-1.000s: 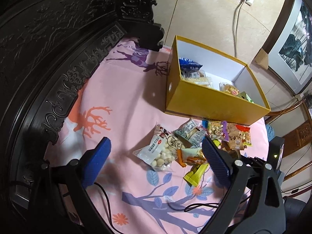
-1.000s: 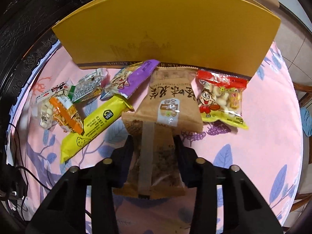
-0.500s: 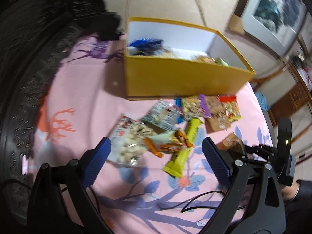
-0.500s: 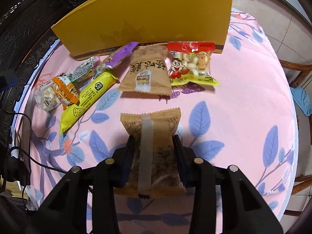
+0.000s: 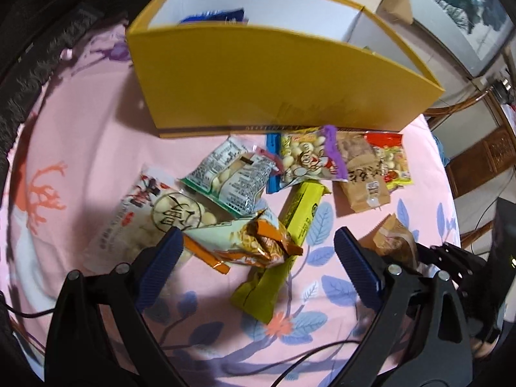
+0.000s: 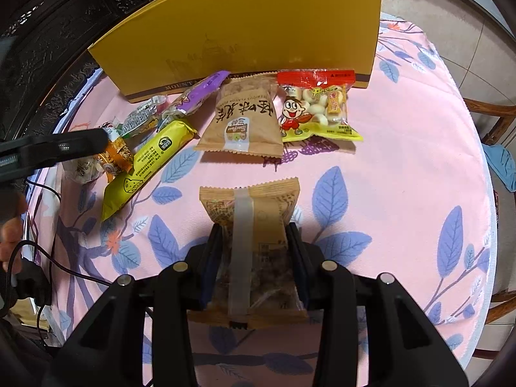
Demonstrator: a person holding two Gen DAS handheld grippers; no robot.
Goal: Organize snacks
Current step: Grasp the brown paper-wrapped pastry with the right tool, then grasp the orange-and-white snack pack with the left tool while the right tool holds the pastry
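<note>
The yellow box [image 5: 277,77] stands open-topped on the pink leaf-printed cloth [image 6: 403,167] of the counter, and the loose snacks lie in a row along its near wall. Going from the left end of that wall, a clear bag of white round candies [image 5: 151,222] lies farthest out from the box. Next, nearer the box, is a green-edged packet of white pieces [image 5: 232,177]. In front of that packet, away from the box, an orange-and-cream noodle packet [image 5: 248,242] lies partly over a long yellow bar [image 5: 290,222]. A purple-edged peanut packet [image 5: 306,158] lies close under the box wall. To its right a brown paper packet [image 6: 242,122] with black characters lies with its top edge touching the box base. Just beside it, at the right end of the wall, is a red-and-yellow cartoon packet [image 6: 316,106].

The left tongs [image 5: 258,264] hang spread wide above the noodle packet and the yellow bar, their blue pads [image 5: 161,267] apart and gripping nothing.

The right tongs [image 6: 254,251] are closed on a second brown packet [image 6: 251,222] with a clear seam strip, one finger on each side edge. It is held well out from the box, in front of the brown paper packet.
</note>
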